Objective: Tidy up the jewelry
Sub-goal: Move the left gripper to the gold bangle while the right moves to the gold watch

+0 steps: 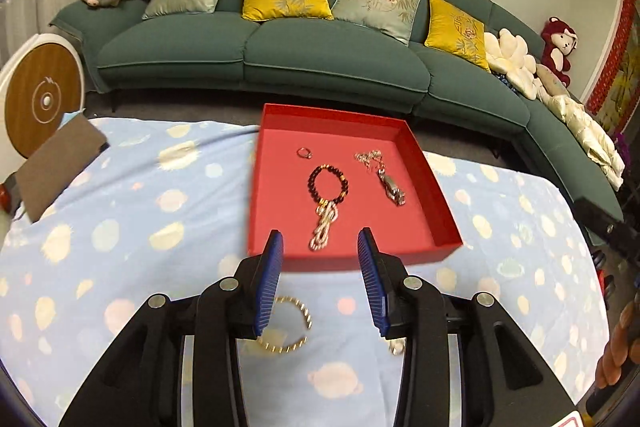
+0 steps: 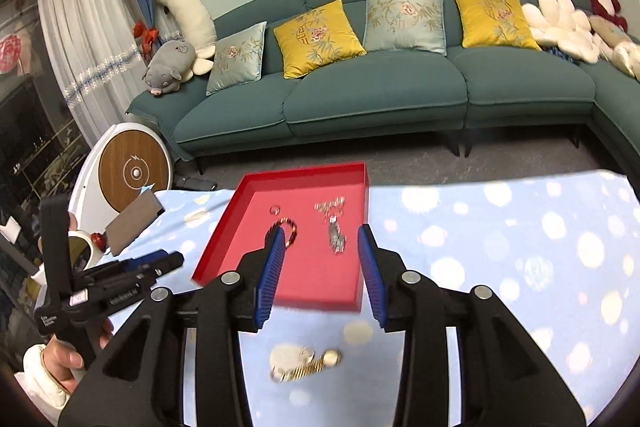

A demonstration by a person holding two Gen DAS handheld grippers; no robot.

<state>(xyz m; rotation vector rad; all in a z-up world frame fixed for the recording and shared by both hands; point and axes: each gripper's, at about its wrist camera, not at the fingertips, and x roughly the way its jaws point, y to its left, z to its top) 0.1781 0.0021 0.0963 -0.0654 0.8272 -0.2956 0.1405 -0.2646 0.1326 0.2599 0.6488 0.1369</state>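
both tools spread wide, holding nothing: left tool [image 1: 320, 243], right tool [image 2: 322, 239]. red tray [image 1: 424, 163] on counter w/ dark bead bracelet [image 1: 328, 183]; gold bracelet [image 1: 290, 327] near, outside tray.

Bracelet [image 1: 328, 183] in tray [image 1: 352, 251] (sofa [image 1: 256, 47] behind)

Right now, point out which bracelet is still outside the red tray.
The gold bracelet: it lies on the blue spotted cloth, near the left fingers. The dark beaded bracelet already lies inside the red tray.
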